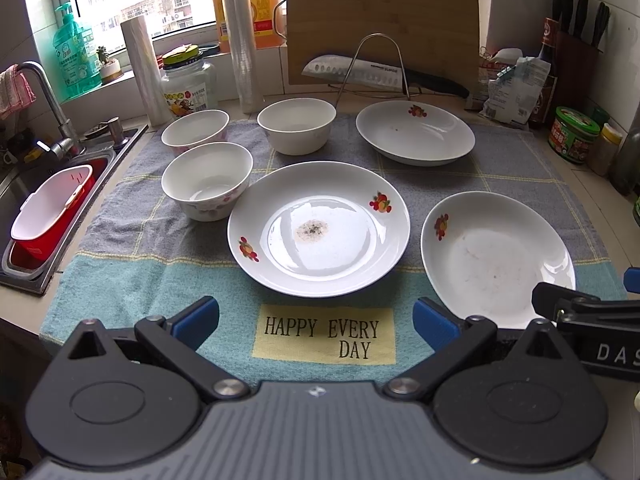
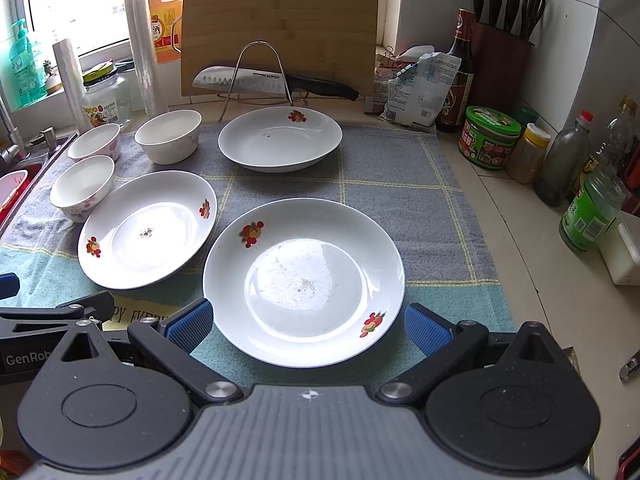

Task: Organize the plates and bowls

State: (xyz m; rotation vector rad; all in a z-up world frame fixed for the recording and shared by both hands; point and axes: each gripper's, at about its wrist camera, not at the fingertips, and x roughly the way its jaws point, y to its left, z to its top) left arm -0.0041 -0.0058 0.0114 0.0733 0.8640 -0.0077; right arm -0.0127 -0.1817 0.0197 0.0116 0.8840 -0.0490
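Counter: towel (image 1: 120, 248) is spread under plates and bowls.
Left gripper (image 1: 316, 316): held wide open, empty.
Right gripper (image 2: 308, 324): wide open, empty, aimed at near plate (image 2: 304, 280).

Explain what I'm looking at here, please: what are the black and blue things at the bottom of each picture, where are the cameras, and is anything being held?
Each picture comes from a camera on a hand-held two-finger gripper, looking forward along its blue-padded fingers. The left gripper hangs over the towel in front of the middle plate. The right gripper is open with the near plate between its fingers. Neither holds anything. Also on the towel: a far plate and three bowls. A knife rests in a rack against the cutting board.
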